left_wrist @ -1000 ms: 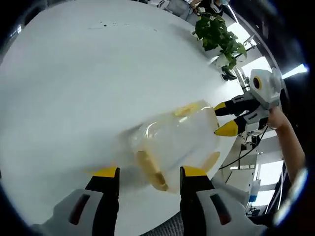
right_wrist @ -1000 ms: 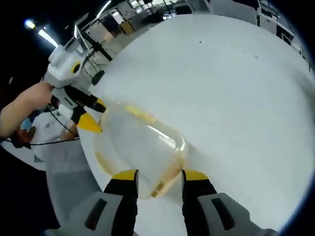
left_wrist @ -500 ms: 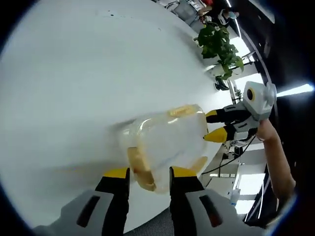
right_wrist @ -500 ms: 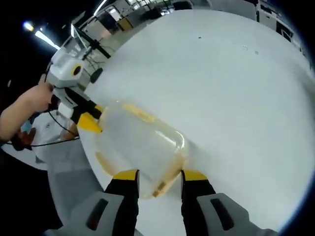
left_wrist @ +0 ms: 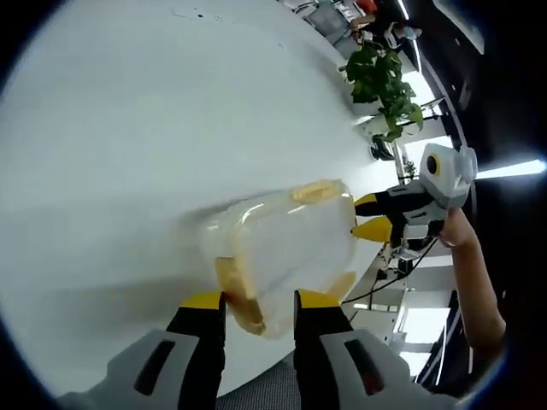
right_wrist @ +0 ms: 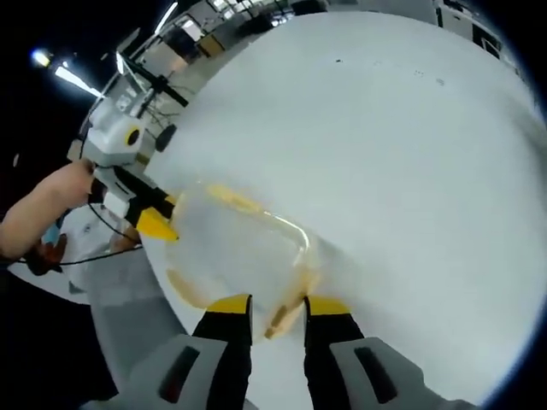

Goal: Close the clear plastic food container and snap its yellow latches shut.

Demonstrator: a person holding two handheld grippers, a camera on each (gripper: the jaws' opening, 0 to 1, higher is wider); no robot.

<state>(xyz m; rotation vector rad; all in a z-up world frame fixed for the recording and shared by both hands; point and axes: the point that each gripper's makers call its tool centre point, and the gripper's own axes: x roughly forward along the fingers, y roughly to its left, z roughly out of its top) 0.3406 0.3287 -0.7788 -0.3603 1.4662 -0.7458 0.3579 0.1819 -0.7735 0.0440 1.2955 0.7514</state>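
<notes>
Both jaw pairs narrowed — 2 hand-held grippers (left_wrist: 255, 301) (right_wrist: 273, 303) clamp 1 container's (left_wrist: 286, 243) latches (left_wrist: 238, 292).

One clear container (left_wrist: 286, 248) with yellow latches (left_wrist: 235, 295) sits on one white table (left_wrist: 128, 128). Two grippers, left (left_wrist: 254, 301) and right (right_wrist: 267, 301), flank it. One potted plant (left_wrist: 380, 77) stands beyond.

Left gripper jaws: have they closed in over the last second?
Yes. The left gripper has narrowed its jaw gap, its tips now flanking the yellow latch at the near end of the clear container.
</notes>
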